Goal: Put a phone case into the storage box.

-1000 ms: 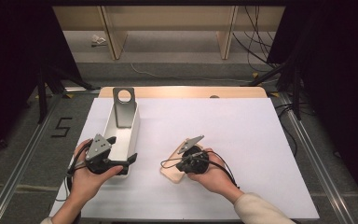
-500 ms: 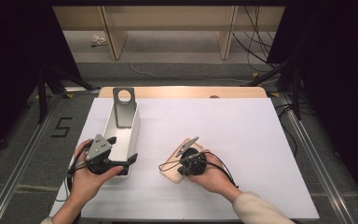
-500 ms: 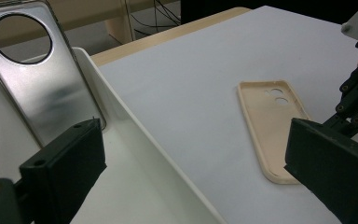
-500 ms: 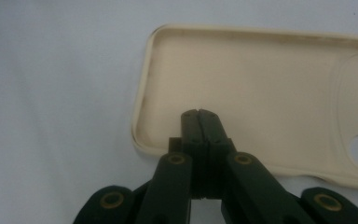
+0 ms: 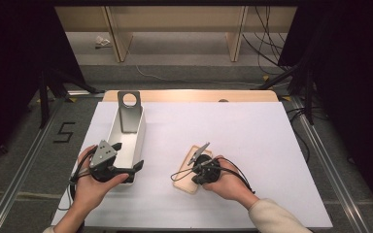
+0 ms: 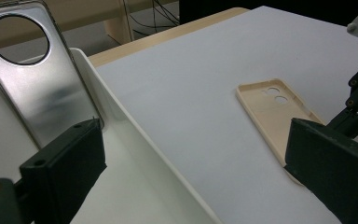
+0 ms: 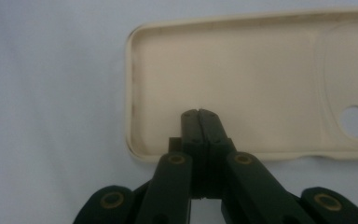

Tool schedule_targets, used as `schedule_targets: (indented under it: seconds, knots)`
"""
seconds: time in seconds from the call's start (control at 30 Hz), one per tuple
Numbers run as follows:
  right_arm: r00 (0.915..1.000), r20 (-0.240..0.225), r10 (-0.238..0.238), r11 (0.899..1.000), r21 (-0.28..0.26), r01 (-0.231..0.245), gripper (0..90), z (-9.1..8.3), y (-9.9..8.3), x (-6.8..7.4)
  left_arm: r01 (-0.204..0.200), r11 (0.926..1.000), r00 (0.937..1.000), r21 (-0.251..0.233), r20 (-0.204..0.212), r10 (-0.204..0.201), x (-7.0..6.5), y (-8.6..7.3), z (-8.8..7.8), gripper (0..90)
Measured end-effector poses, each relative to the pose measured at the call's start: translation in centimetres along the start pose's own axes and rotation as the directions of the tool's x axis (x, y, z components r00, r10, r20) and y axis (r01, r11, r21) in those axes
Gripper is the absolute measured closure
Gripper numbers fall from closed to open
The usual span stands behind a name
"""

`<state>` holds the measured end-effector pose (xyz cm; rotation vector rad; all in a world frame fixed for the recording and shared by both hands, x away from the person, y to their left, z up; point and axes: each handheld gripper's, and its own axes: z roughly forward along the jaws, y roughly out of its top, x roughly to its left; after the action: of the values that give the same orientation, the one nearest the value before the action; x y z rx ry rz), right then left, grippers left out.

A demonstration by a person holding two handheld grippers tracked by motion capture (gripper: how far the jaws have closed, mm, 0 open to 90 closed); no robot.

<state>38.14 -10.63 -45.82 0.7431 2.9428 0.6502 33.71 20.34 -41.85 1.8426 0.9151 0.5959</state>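
Observation:
A beige phone case (image 5: 186, 183) lies hollow side up on the white mat, also visible as the case (image 6: 274, 111) and the case (image 7: 242, 79). My right gripper (image 5: 191, 171) is shut, its tips (image 7: 199, 115) over the case's inner floor near one end, with nothing between them. A silver phone (image 5: 128, 112) with a round camera ring leans upright in a white tray (image 5: 142, 130). My left gripper (image 5: 127, 156) stands open at the tray's near end, its jaws (image 6: 196, 177) straddling the tray wall (image 6: 135, 140) below the phone (image 6: 32, 88).
The white mat (image 5: 252, 145) covers a wooden table with open room at the right and front. Cables trail from both grippers. Dark stands and floor cables lie beyond the table's far edge.
The right hand has shifted very slightly over the case. The left hand and the tray have stayed put.

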Motion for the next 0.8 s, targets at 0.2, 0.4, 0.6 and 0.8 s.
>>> schedule_targets:
  seconds: [0.2,0.4,0.6,0.8]
  knots:
    - [0.9995,0.004,-0.03,0.999,0.04,0.03,90.0,-0.7,-0.9,-0.7,-0.002,1.0,1.0,0.003,0.004,0.002,-0.2,0.0,0.1,4.4]
    - [0.9993,-0.003,-0.038,0.997,0.062,0.038,90.0,-1.0,-1.4,-1.3,-0.003,1.0,1.0,0.003,0.007,0.003,-0.2,0.0,0.1,4.5]
    - [0.9992,0.009,-0.038,0.995,0.091,0.037,90.0,-1.2,-1.9,-1.8,-0.005,1.0,1.0,0.001,0.008,0.005,-0.2,0.0,0.1,4.6]
    - [0.9993,0.016,-0.035,0.994,0.102,0.033,90.0,-1.3,-2.2,-2.0,-0.005,1.0,0.9999,0.002,0.012,0.005,-0.3,0.0,0.1,4.6]
